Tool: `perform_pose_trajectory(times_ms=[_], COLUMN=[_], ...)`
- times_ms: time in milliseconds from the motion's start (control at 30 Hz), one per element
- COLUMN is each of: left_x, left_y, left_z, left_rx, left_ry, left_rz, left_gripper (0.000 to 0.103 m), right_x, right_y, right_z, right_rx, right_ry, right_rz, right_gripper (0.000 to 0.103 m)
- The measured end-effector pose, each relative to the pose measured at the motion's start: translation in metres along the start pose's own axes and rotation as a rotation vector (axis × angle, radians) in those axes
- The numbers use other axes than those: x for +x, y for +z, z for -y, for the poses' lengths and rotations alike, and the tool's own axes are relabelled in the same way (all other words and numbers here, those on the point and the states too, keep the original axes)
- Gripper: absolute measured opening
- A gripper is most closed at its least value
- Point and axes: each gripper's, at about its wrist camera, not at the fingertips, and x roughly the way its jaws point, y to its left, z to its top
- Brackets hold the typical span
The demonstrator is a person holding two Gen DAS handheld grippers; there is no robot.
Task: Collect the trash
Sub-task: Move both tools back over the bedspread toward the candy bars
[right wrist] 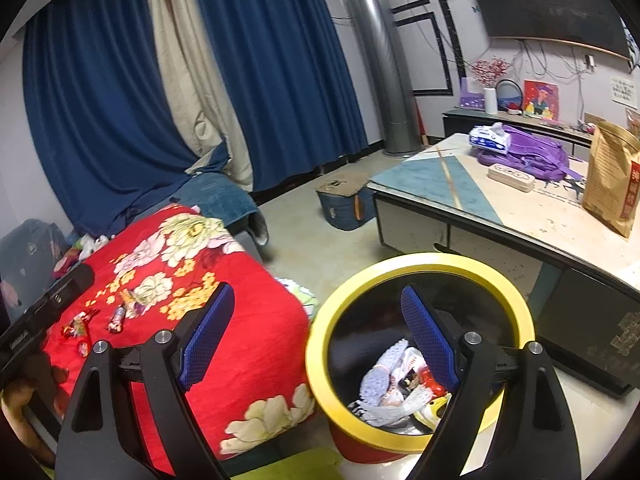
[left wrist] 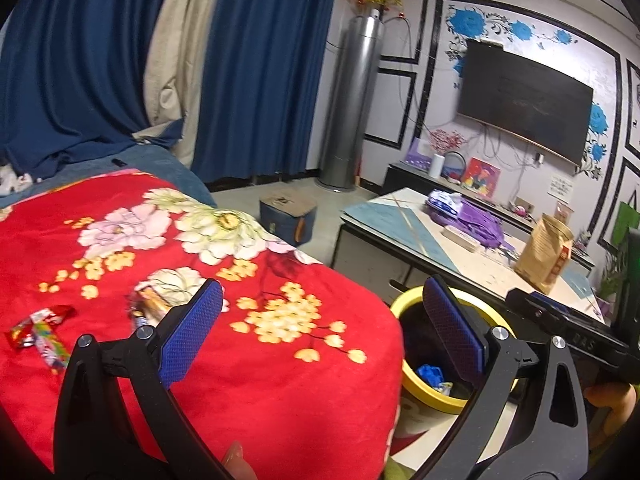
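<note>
A plush red floral blanket (left wrist: 248, 360) is seen beside a round yellow-rimmed bin (right wrist: 520, 308) holding crumpled white and red wrappers (right wrist: 396, 384). Shiny candy wrappers (left wrist: 40, 330) lie on the blanket at nine o'clock of the left gripper (left wrist: 320, 332). Both it and the right gripper (right wrist: 316, 340) are held apart, empty.

Each tool, the left tool (left wrist: 322, 330) and the right tool (right wrist: 318, 336), has black triangular cut-out arms, silver round screws, and blue dimpled pads (left wrist: 192, 334).
</note>
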Motion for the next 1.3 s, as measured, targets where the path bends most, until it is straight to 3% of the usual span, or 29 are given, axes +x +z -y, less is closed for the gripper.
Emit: perform_pose_trajectory(times_ms=[967,1300], left_x=[-0.045,-0.053], left_y=[0.007,0.007], left_z=[-0.107,-0.156], left_rx=[-0.146,-0.230], left_ry=[0.243,0.349], left_rz=[0.048,0.002], left_gripper=[0.092,0.092], right_x=[0.037,0.061], right_y=[-0.017,-0.020], right_z=[-0.167,-0.205], right_rx=[-0.262,-0.288], right_ry=[0.299,0.360], right_rz=[-0.118,-0.175], right_gripper=[0.083,0.083])
